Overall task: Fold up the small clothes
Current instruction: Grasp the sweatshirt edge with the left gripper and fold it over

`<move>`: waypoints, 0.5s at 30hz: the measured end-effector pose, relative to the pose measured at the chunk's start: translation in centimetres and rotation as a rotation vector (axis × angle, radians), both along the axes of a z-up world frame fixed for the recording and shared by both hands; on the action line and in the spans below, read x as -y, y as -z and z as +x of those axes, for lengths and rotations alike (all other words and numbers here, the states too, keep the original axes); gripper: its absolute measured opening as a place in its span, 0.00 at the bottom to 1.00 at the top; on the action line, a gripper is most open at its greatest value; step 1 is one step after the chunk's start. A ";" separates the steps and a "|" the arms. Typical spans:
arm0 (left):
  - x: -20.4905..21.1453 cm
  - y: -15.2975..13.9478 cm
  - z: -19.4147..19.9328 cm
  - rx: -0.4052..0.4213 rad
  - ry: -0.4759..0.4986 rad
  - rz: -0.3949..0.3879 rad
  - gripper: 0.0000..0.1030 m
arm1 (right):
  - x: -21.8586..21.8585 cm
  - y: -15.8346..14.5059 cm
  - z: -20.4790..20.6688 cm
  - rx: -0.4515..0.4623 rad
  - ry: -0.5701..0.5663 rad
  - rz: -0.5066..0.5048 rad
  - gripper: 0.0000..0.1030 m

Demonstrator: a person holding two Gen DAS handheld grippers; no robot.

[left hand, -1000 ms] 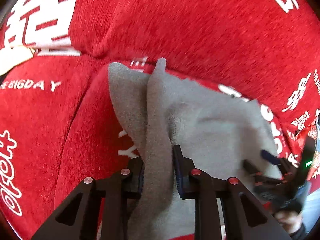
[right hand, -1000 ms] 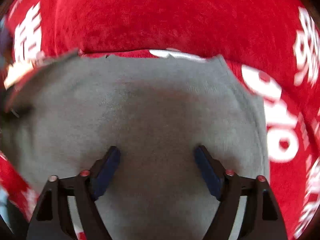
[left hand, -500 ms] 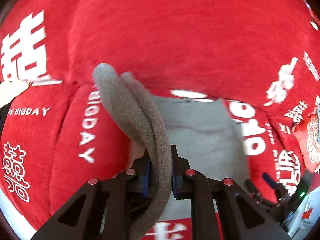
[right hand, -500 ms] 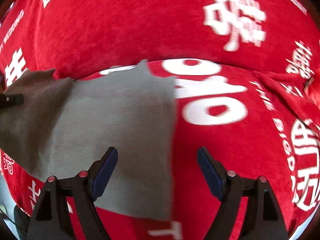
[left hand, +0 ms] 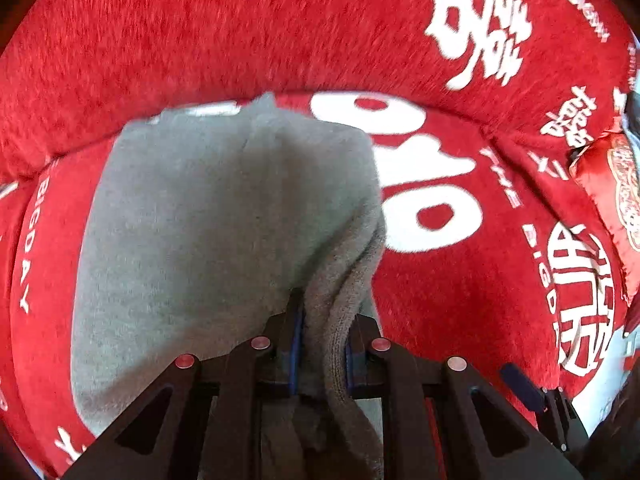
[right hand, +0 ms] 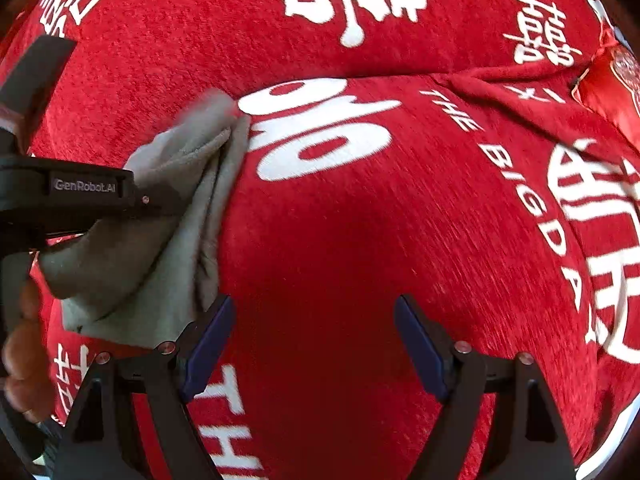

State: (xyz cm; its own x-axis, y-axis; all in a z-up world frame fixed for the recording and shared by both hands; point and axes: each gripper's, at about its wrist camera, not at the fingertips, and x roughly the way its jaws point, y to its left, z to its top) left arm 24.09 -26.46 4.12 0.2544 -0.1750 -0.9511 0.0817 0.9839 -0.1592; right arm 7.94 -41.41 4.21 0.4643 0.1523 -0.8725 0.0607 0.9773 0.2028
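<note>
On the red sofa (left hand: 460, 280), the left tool (left hand: 320, 344) pinches the folded gray cloth (left hand: 208, 208). Beside it, the right tool (right hand: 310, 340) is wide open, holding nothing.

bright even light, fisheye-warped edges, slight blur.

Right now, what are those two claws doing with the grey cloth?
Left claw shut on grey cloth, doubled over. Right claw open, over red sofa cover. Nothing in the way.
</note>
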 end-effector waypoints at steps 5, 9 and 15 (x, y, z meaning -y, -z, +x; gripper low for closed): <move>-1.4 -1.0 0.6 -0.059 -0.007 -0.089 0.43 | 0.4 0.2 -0.1 0.006 0.010 0.020 0.82; -3.5 -3.8 -0.3 -0.035 -0.046 -0.228 0.69 | -0.3 -0.9 -0.4 0.036 -0.015 0.066 0.82; -6.4 -7.7 -3.6 0.069 0.039 -0.226 0.72 | -0.8 -2.0 -0.1 0.057 -0.090 0.239 0.82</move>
State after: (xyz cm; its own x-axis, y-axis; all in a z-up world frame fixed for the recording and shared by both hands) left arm 20.51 -20.03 11.80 0.3063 -0.3923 -0.8673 0.1373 0.9198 -0.3676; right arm 7.84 -40.58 6.16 0.4873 0.3934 -0.7796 -0.0424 0.9024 0.4289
